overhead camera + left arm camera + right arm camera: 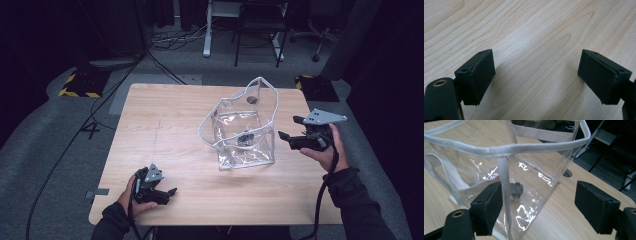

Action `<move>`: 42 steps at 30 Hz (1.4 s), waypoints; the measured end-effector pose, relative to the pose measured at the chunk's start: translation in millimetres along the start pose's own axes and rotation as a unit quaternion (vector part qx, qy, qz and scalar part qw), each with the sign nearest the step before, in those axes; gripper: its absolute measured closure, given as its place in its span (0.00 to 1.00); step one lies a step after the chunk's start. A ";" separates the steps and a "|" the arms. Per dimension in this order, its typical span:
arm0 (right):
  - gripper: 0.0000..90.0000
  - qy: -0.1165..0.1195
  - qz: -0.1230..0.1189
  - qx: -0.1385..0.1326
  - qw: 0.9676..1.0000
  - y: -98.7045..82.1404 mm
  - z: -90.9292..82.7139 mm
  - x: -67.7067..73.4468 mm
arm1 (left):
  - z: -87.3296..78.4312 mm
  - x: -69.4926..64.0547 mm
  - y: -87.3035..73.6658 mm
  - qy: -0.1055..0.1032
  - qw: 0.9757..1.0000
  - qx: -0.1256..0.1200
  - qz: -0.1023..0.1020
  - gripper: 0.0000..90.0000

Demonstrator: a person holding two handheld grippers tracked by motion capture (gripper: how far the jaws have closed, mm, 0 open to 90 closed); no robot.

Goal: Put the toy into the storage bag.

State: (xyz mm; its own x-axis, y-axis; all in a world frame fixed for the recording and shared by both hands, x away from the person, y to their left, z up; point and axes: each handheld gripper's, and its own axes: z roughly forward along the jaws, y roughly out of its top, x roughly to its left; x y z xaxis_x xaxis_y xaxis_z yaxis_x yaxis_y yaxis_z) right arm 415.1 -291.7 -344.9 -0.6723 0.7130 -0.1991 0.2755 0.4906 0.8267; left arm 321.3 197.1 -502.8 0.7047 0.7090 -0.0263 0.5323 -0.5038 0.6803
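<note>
A clear plastic bag with white trim stands upright near the middle right of the wooden table. A small dark grey object lies inside it on the bottom, also seen through the bag's wall. My right gripper is open just right of the bag, its jaws pointing at the bag's side with nothing between them. My left gripper rests low near the table's front left, open over bare wood.
A round hole sits in the tabletop beyond the bag. Cables run across the grey floor at left. Desk legs and chairs stand behind the table. Yellow-black marked blocks lie at the table's far corners.
</note>
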 end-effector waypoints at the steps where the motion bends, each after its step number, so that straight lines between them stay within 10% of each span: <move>1: 0.26 -0.001 -0.001 0.000 1.000 -1.9 1.2 0.1 | 0.0 0.0 0.0 0.001 1.000 0.000 0.000 0.16; 42: 0.25 0.012 -0.008 0.090 0.996 -76.7 32.3 20.3 | -0.1 0.1 0.1 0.000 1.000 0.000 0.000 0.16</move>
State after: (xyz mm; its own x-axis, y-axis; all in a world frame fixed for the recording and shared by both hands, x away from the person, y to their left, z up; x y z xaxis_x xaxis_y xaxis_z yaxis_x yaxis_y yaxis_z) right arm 402.4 -298.7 -429.4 -0.6934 0.6929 -0.1974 0.3821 0.5860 0.7146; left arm 321.4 197.1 -502.7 0.7050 0.7088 -0.0255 0.5322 -0.5048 0.6797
